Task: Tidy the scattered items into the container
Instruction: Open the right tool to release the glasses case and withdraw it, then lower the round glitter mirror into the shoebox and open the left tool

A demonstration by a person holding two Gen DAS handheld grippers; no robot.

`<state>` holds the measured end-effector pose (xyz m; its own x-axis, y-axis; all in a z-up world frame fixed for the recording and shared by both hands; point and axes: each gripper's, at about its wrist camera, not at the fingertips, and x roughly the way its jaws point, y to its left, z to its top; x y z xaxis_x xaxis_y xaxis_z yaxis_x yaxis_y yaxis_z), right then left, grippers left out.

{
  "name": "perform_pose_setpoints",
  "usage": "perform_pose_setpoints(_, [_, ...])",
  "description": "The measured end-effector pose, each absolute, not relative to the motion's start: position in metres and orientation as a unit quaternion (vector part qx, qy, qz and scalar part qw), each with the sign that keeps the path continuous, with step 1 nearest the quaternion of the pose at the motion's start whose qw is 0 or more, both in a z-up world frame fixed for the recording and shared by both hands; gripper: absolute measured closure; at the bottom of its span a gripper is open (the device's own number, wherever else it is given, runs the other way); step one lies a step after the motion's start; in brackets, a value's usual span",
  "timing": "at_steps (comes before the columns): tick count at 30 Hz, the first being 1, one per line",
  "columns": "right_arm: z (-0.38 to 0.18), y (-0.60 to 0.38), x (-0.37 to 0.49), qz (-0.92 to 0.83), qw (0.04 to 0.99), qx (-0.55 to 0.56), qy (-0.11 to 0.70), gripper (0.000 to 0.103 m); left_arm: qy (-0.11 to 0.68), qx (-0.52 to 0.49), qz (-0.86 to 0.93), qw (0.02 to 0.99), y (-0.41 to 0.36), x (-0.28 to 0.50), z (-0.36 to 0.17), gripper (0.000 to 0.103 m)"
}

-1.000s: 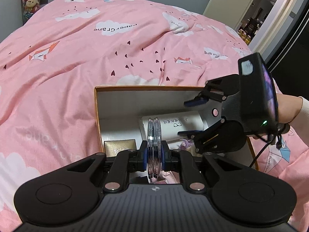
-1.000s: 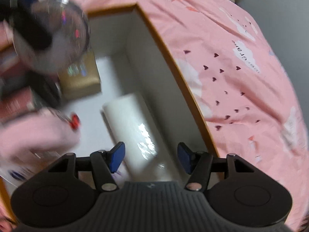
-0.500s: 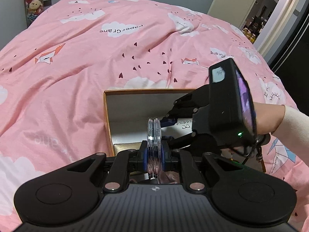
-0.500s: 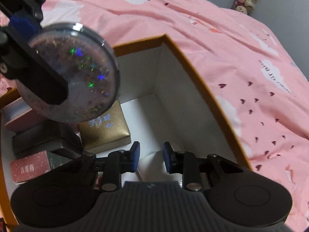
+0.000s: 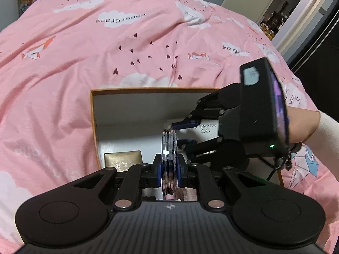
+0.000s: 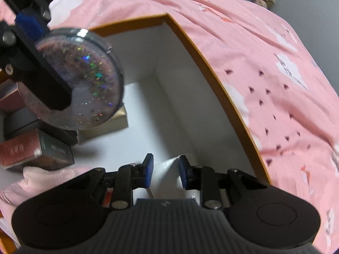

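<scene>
Glitter compact (image 5: 168, 158) pinched edge-on in my left gripper (image 5: 168, 172) over the box (image 5: 93, 114), my right gripper (image 6: 165, 170) clamping the white tube (image 6: 167, 165), "Paper Crane" on the duvet (image 5: 120, 20).

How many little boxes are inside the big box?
4, all at the big box's left side: a gold box behind the sparkly disc, a black box, a red box with writing, a pinkish box at the edge. More may be hidden.

Pink cloud-print duvet (image 5: 106, 67) (orange-rimmed white box (image 5: 94, 131)).
</scene>
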<state>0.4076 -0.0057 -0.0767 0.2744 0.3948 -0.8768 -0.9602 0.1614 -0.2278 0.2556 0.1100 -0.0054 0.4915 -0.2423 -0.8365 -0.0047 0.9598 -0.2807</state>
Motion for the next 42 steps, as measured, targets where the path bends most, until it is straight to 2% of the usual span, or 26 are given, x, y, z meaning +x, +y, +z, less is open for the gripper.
perform_pose_setpoints(9, [-0.034, -0.043, 0.383, 0.473, 0.754, -0.334, 0.311, 0.076, 0.542, -0.108, -0.049, 0.832, 0.097, 0.268, -0.033, 0.088])
perform_pose_setpoints(18, [-0.014, -0.083, 0.355, 0.439, 0.802, -0.268, 0.302, 0.076, 0.571, -0.107, -0.025, 0.813, 0.088, 0.277, -0.06, 0.088])
perform_pose_setpoints(26, [-0.016, -0.097, 0.334, 0.429, 0.817, -0.23, 0.309, 0.076, 0.575, -0.165, -0.016, 0.801, 0.095, 0.281, -0.063, 0.088])
perform_pose_setpoints(31, [-0.017, -0.104, 0.331, 0.421, 0.822, -0.215, 0.316, 0.076, 0.599, -0.124, -0.009, 0.791, 0.086, 0.282, -0.064, 0.088])
perform_pose_setpoints(36, [-0.019, -0.108, 0.329, 0.42, 0.825, -0.203, 0.319, 0.076, 0.63, -0.133, -0.004, 0.765, 0.084, 0.294, -0.069, 0.088])
perform_pose_setpoints(42, [-0.021, -0.112, 0.328, 0.415, 0.829, -0.192, 0.322, 0.076, 0.626, -0.116, 0.013, 0.771, 0.079, 0.293, -0.077, 0.088])
